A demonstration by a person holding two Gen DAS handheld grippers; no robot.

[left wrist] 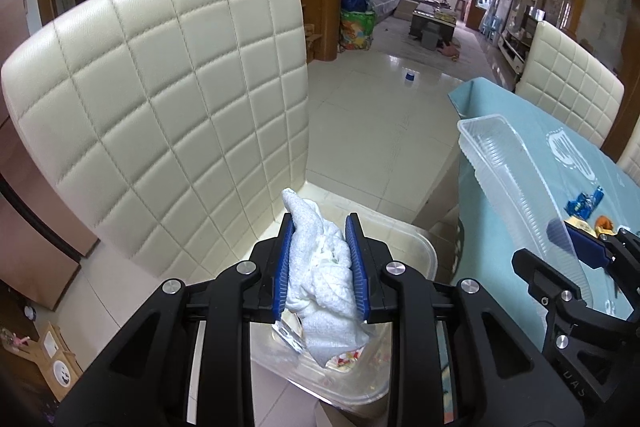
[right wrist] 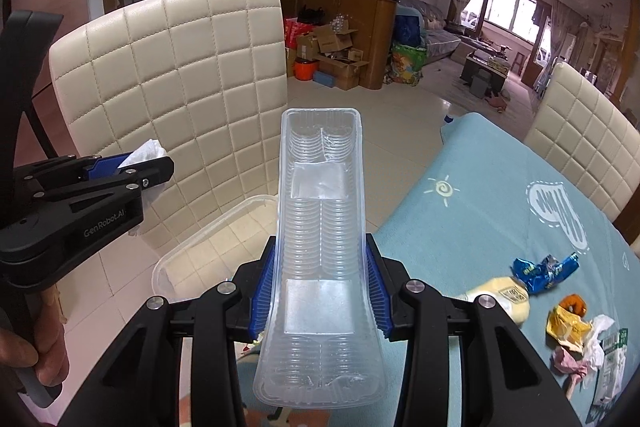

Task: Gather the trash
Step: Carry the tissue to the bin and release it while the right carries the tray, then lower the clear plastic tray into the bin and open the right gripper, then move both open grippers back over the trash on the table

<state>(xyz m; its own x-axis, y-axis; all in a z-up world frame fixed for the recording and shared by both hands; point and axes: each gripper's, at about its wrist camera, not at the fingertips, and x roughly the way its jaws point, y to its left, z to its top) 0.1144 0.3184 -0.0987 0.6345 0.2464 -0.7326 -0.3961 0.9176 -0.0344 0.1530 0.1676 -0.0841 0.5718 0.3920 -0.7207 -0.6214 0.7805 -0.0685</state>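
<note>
Cream quilted leather fills the left of both views: the back of a dining chair [left wrist: 160, 107], standing just beside the teal-clothed table [left wrist: 560, 163]. In front of that chair back the left gripper [left wrist: 320, 255] has its blue-padded fingers [left wrist: 283, 259] clamped on a crumpled white tissue [left wrist: 320, 267], which bulges above and below the pads and hangs over a clear plastic bin [left wrist: 416, 251] sitting low between chair and table. Some scraps with red and yellow print lie in the bottom of that bin, and its rim also shows from the right wrist camera beneath the left gripper [right wrist: 132, 167]. In that view the tissue [right wrist: 146, 149] pokes out past the black fingers, and the person's left hand [right wrist: 44, 359] grips the handle at the lower left edge. Further right, the right gripper [right wrist: 320, 283] squeezes a long clear plastic tray [right wrist: 320, 227] by its two long sides, pinching it inward near its near end; the ribbed tray juts forward and up, its far end out over the gap between chair and table. The same tray [left wrist: 512, 163] appears in the left wrist view, tilted above the table edge. On the tablecloth to the right lie a crumpled blue wrapper [right wrist: 544, 271], a pale yellow bottle [right wrist: 500, 297] on its side touching it, an orange-yellow wrapper [right wrist: 568, 323], and a wad of white and pink paper [right wrist: 588, 355]. A second cream chair [right wrist: 580, 123] stands at the table's far side.
</note>
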